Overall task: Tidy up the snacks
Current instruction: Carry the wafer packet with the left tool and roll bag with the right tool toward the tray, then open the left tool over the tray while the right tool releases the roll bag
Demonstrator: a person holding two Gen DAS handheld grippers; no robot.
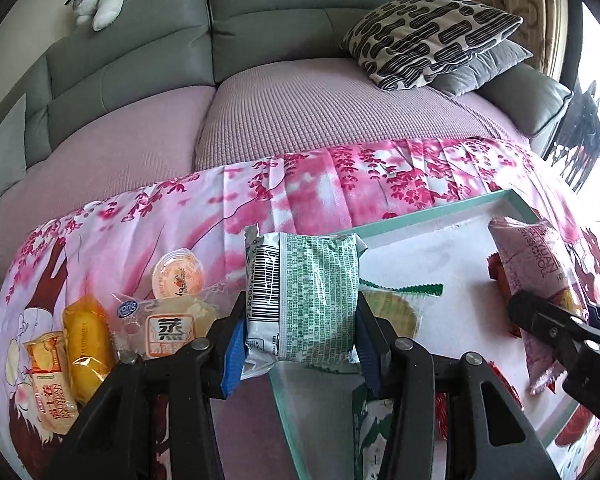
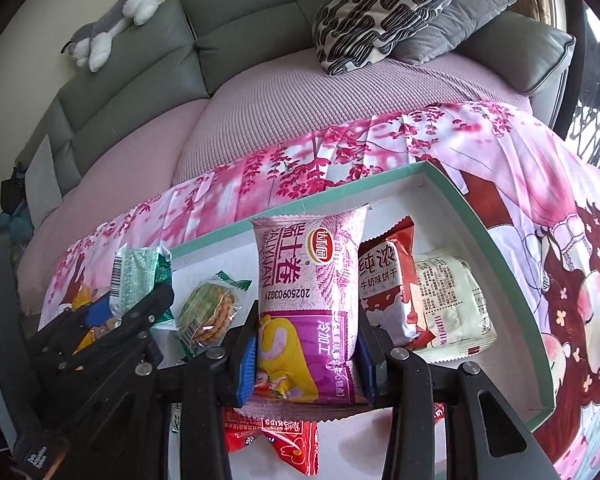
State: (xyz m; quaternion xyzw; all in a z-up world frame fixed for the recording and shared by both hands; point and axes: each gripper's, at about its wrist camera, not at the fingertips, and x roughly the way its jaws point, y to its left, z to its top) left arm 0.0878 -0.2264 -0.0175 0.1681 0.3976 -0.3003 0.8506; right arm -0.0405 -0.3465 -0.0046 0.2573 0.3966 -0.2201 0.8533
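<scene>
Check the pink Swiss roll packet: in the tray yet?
Not yet: the pink Swiss roll packet is clamped in the right gripper above the tray.

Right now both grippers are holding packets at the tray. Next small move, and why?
Probably lower the right gripper and open it, setting the pink Swiss roll packet on the white tray floor. It already hangs inside the green-rimmed tray, beside the red biscuit packet, while the left gripper's green packet is only at the near rim.
</scene>
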